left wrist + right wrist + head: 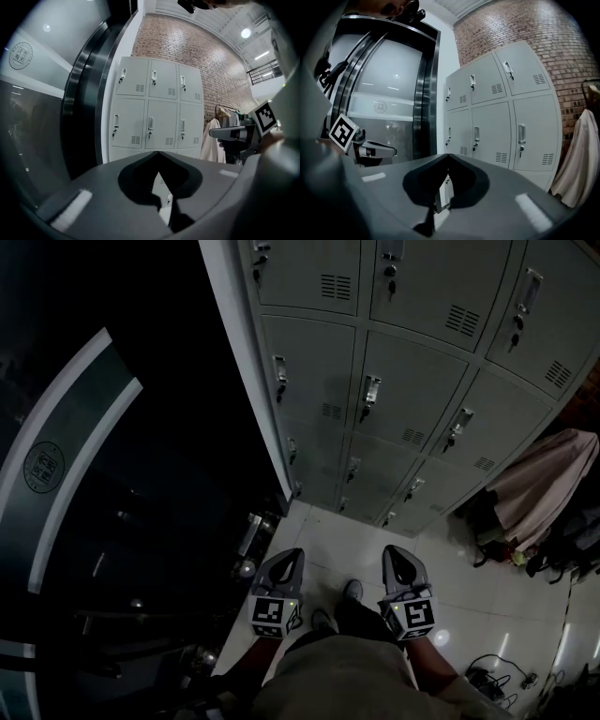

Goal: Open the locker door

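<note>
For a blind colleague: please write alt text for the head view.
The left claw and right claw, both shut and empty, point side by side at grey lockers whose visible doors are all closed. A pale garment hangs at right.

Left gripper [296,555], right gripper [389,553]: grey tapered shells; black-white square-marker cubes [269,613], green lamp each; olive garment [337,676] worn

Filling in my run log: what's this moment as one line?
lockers: doors in view all closed, untouched | left gripper: shut, empty | right gripper: shut, empty | garment: hanging right of lockers
</note>
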`<state>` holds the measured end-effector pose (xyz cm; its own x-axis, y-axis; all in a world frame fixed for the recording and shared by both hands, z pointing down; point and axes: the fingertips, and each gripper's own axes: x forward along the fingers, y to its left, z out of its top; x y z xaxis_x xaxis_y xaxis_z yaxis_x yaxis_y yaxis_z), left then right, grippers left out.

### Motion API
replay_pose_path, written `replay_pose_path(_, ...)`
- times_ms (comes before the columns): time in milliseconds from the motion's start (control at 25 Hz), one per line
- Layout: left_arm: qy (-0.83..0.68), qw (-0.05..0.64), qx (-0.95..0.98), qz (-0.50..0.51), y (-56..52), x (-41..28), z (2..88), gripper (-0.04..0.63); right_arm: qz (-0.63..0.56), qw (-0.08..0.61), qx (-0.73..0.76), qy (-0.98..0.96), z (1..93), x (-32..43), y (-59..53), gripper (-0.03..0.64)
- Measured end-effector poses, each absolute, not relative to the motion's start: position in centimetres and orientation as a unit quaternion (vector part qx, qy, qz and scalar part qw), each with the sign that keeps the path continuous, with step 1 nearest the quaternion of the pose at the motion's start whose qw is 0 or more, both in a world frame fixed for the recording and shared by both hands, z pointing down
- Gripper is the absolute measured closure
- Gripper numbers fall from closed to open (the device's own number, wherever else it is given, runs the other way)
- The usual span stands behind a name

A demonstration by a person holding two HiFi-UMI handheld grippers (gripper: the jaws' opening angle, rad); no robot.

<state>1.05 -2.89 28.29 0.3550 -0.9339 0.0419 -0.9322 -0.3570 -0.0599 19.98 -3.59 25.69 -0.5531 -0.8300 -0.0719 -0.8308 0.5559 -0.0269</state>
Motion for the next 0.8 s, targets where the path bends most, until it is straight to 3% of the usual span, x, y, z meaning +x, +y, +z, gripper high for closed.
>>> replay_pose_path(160,0.575,0.010,-0.817,-0.043,-5.2,0.1,29.3,0.506,0.008,0.044,-0.455,0.890,27.0,18.5,-6.8,0.615)
replay_pose_path(320,0.593,-0.058,-0.800,-0.073,-7.0,-0.3,29.3,0.506,-0.008,0.026,-0.425,0.905,28.0,16.2,-10.0,0.615)
replay_pose_path(520,0.610,0.018,-0.790,-0.057,-12.5,-2.2,30.6,0.506,0.013,0.036,-0.389,0.920,29.2,14.0,-15.1,0.615)
replay_pose_path(680,0.628,-0.054,-0.773,-0.067,-15.1,-1.7,32.4,0.506,0.004,0.030,-0.367,0.930,32.0,13.0,-19.1,0.583)
replay_pose_path(800,0.636,-0.008,-0.770,-0.039,-18.4,-2.0,35.5,0.506,-0.005,0.024,-0.352,0.936,35.1,12.6,-22.3,0.583)
